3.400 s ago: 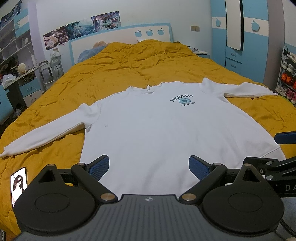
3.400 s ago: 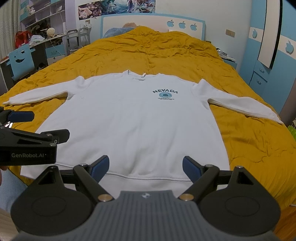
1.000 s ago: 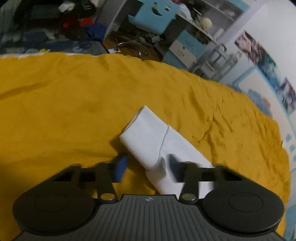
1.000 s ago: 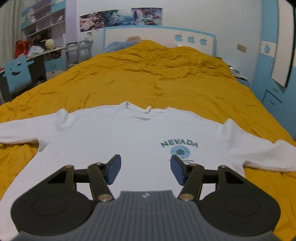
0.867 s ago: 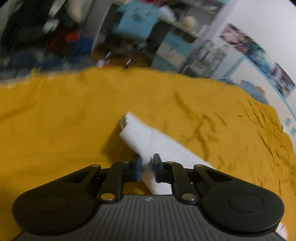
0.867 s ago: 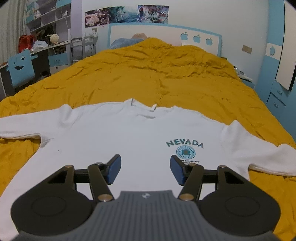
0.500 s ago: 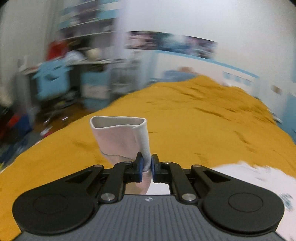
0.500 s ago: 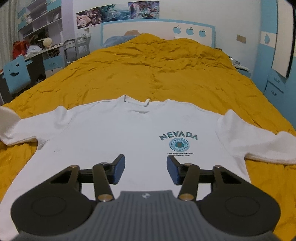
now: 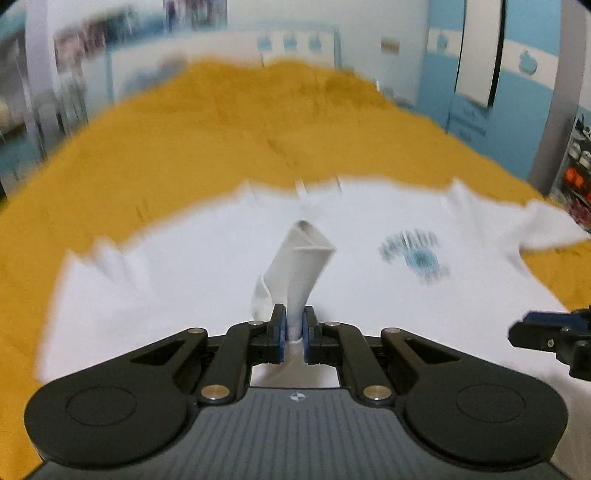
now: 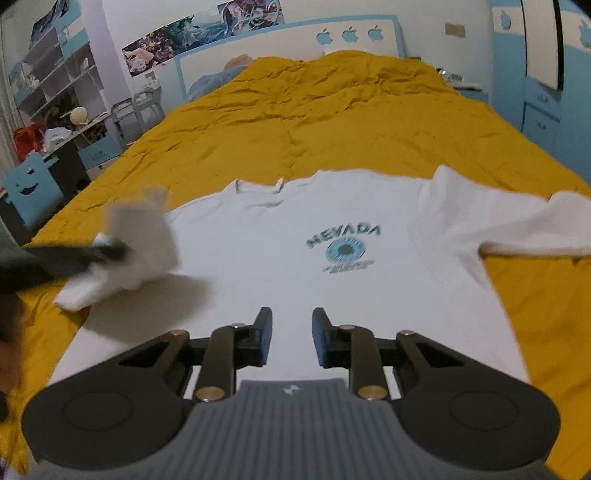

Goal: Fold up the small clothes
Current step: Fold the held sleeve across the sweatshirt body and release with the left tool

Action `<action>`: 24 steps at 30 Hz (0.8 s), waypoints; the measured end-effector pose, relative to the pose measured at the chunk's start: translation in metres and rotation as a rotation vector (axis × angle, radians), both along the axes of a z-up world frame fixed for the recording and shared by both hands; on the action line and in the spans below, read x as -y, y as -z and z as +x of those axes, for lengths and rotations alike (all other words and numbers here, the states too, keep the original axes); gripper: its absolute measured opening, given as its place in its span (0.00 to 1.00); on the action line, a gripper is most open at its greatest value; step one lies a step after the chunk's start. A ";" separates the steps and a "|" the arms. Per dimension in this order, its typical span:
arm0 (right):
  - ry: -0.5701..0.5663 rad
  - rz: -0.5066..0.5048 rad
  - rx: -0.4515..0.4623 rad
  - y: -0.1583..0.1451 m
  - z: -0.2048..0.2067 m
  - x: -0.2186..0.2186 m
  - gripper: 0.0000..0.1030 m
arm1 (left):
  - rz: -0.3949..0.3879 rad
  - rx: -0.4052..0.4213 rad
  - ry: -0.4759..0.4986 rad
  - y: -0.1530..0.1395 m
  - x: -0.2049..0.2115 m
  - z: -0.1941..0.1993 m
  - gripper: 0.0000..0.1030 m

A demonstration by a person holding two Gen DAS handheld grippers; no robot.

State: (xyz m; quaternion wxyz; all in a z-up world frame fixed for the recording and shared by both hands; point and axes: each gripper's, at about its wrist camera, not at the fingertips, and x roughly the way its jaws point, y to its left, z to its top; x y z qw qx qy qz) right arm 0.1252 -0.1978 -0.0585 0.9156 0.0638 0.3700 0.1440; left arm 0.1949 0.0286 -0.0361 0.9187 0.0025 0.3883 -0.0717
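A white NEVADA sweatshirt lies face up on the yellow bedspread. My left gripper is shut on the cuff of its left sleeve and holds it raised over the sweatshirt's body. The right wrist view shows that lifted sleeve blurred at the left, with the left gripper on it. My right gripper hovers over the sweatshirt's lower middle with its jaws narrowly apart and empty. The other sleeve lies stretched out to the right.
A headboard with apple shapes stands at the far end of the bed. Shelves and a desk stand to the left, and blue wardrobes to the right. My right gripper's tip shows at the left wrist view's right edge.
My left gripper closed on the sleeve cuff, lifted it and swung it right, over the sweatshirt's body. My right gripper's jaws have narrowed.
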 end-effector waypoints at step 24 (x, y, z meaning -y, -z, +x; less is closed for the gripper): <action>-0.034 0.360 -0.321 0.050 0.074 -0.055 0.33 | -0.094 -0.021 -0.276 -0.033 -0.131 -0.028 0.54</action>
